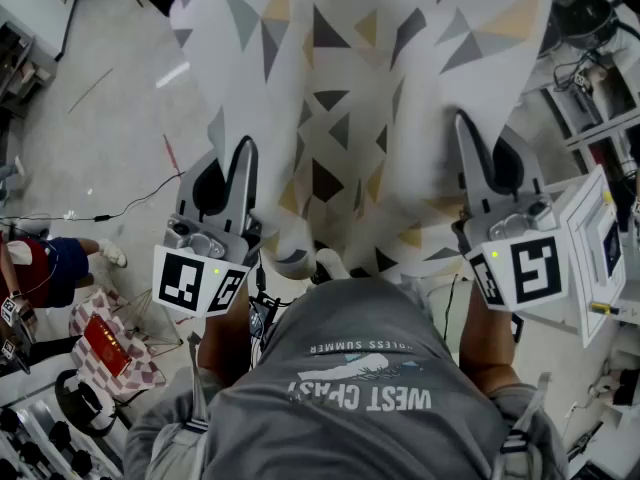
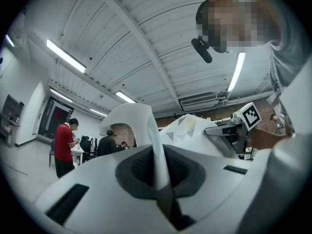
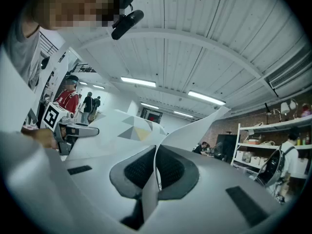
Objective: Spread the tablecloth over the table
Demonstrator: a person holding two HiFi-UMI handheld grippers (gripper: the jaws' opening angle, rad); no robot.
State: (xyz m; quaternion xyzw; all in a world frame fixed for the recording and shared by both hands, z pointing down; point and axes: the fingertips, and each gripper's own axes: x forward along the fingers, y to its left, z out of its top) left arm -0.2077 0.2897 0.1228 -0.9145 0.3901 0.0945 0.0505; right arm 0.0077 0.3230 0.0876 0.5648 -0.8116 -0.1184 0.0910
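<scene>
Tablecloth [image 1: 350,78]: white cloth printed with grey, dark and yellow triangles. It is held in the air ahead of the person and above the floor, not lying on any surface. It stretches away from the two grippers, and its near edge sags in folds between them.
Left gripper [image 1: 243,156]: jaws together, clamped on the near edge of the tablecloth at its left side. In the left gripper view a thin fold of cloth rises from between the pads and curls over.
Right gripper [image 1: 466,133]: jaws together, clamped on the same near edge at its right side. In the right gripper view the cloth edge stands upright between the pads and fans out beyond them.
Marker cubes: one on the back of each gripper, near the person's hands.
Grey T-shirt [image 1: 370,388]: the person's torso, directly below the sagging edge in the head view.
Floor [image 1: 100,118]: pale, with a dark cable [image 1: 140,203] running across it at left.
Ceiling [image 2: 122,43]: ribbed panels with strip lights.
Bystander in a red shirt [image 2: 63,145]: standing well apart, at left in the left gripper view.
Shelving rack [image 3: 263,147]: at right in the right gripper view, holding boxes.
</scene>
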